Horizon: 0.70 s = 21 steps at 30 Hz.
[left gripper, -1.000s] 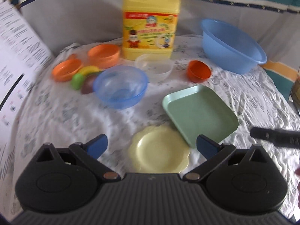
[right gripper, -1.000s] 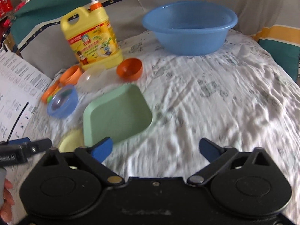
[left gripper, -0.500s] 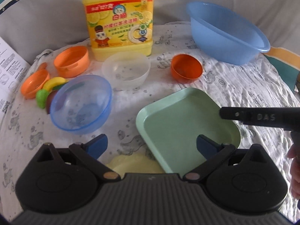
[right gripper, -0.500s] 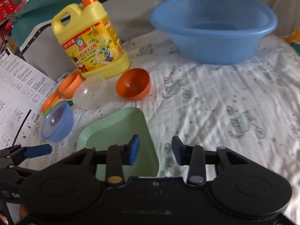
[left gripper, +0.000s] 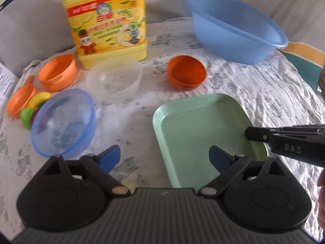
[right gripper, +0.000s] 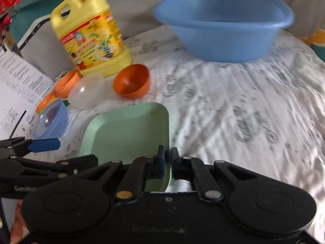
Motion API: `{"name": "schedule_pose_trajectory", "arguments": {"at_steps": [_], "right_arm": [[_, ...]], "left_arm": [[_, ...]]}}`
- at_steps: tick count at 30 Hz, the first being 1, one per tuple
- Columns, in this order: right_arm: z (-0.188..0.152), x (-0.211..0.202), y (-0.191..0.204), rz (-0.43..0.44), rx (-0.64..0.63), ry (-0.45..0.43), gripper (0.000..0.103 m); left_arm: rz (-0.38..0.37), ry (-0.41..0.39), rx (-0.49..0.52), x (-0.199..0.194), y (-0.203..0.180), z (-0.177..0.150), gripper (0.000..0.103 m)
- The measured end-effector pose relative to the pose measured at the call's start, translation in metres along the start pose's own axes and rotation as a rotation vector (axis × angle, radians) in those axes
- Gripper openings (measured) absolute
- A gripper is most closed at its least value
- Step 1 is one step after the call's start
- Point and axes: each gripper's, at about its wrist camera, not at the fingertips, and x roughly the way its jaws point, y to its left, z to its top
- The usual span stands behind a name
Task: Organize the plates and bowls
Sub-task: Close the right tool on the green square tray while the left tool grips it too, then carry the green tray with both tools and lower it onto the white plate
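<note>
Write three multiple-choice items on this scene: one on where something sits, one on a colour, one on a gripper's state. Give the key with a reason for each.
1. Where is the small dark orange bowl relative to the green square plate?
A. Inside the plate
B. Beyond the plate, toward the yellow detergent jug
C. Stacked in the blue basin

2. What colour is the large basin at the back?
A. Blue
B. Red
C. White

3. What is the right gripper doing?
A. Wide open above the cloth
B. Closed on the plate's rim
C. Holding the jug

Key: 1 B, the bowl rests on the cloth past the plate's far edge. 2 A, it is blue in both views. 3 B, its fingertips pinch the near right edge of the plate, while the left gripper is open.
</note>
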Motion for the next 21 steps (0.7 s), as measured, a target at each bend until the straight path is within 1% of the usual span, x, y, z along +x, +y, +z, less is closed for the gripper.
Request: {"name": "schedule_pose_trajectory", "arguments": {"at_steps": [2,3,5,6,8,9,12,14,16,19,21], "right_arm": [[0.0,-0.001,-0.004,0.003,0.008,0.003,0.006],[0.001,-0.001,-0.006,0.001,0.01,0.003,0.006],[-0.001,-0.002,-0.01,0.004,0.017,0.003,0.006],[0.0,-0.001,-0.011,0.008,0.021,0.003,0.006],[0.0,0.0,-0.013,0.011,0.027,-0.001,0.006],[-0.001,0.0,-0.014,0.012,0.03,-0.004,0.006],[-0.003,-0.004,-0.019,0.018,0.044,-0.02,0.006],[-0.005,-0.004,-0.015,0.003,0.032,-0.034,0.006],[-0.006,-0.002,-0.008,-0.018,0.004,-0.051,0.008],[-0.009,-0.003,-0.002,-0.038,-0.013,-0.069,0.009],[-0.011,-0.003,-0.003,-0.028,-0.002,-0.073,0.009]], "left_arm": [[-0.016,0.006,0.005,0.006,-0.005,0.003,0.083],[-0.025,0.011,0.001,0.009,-0.006,0.005,0.08],[-0.042,0.021,-0.016,0.015,-0.008,0.008,0.071],[-0.05,0.026,-0.026,0.018,-0.007,0.009,0.07],[-0.064,0.04,-0.036,0.024,-0.007,0.011,0.062],[-0.064,0.048,-0.036,0.027,-0.006,0.011,0.061],[-0.06,0.038,-0.024,0.027,-0.007,0.012,0.06],[-0.067,0.034,-0.015,0.026,-0.009,0.011,0.051],[-0.071,0.027,0.0,0.024,-0.012,0.01,0.047],[-0.062,0.016,0.009,0.022,-0.014,0.007,0.046],[-0.065,0.018,0.004,0.022,-0.012,0.007,0.047]]}}
